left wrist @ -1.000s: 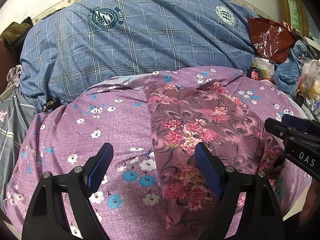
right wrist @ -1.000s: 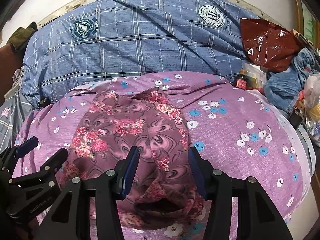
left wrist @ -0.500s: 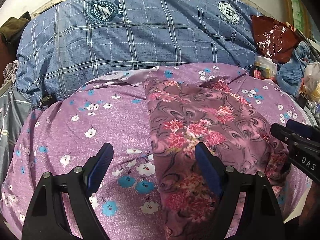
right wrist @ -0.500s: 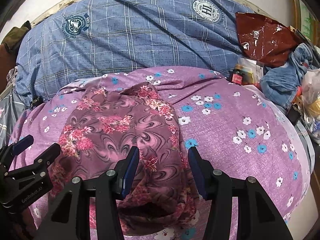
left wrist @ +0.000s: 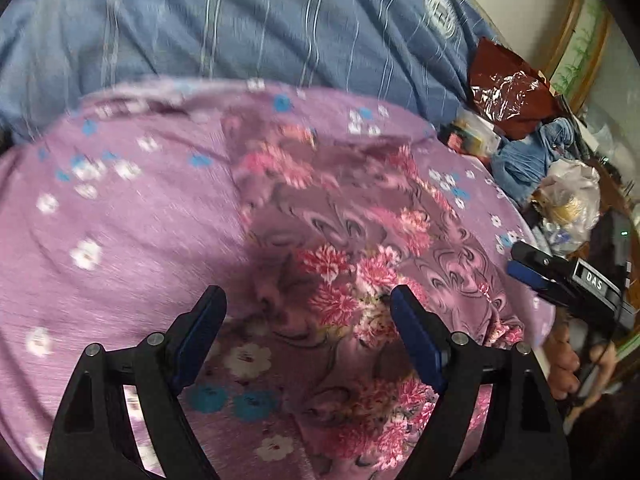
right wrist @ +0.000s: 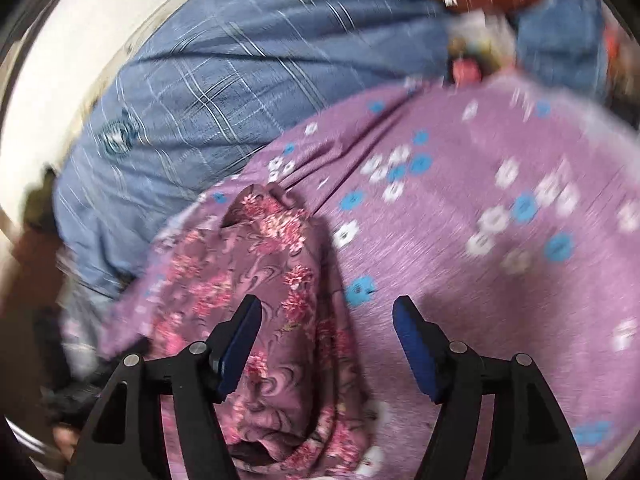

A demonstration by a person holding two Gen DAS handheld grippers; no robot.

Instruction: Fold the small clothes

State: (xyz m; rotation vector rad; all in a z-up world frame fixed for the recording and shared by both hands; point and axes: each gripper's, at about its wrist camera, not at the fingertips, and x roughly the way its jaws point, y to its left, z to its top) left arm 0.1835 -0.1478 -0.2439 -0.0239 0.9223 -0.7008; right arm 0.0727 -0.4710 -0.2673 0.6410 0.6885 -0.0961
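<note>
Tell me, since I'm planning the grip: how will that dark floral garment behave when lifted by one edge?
The floral garment shows soft folds and wrinkles, so it will probably drape limply. It looks thin, likely light. It lies on a patterned purple sheet, which might drag along if pinched too.

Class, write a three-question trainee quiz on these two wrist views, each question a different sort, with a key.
1. True or false: the left tongs clamp the floral garment.
2. What lies beyond the purple flowered sheet? A) blue checked quilt B) wooden chair C) mirror
3. Fill in: the right tongs stand ___, their jaws having just been opening, pressing nothing.

Key: 1 false; 2 A; 3 open.
</note>
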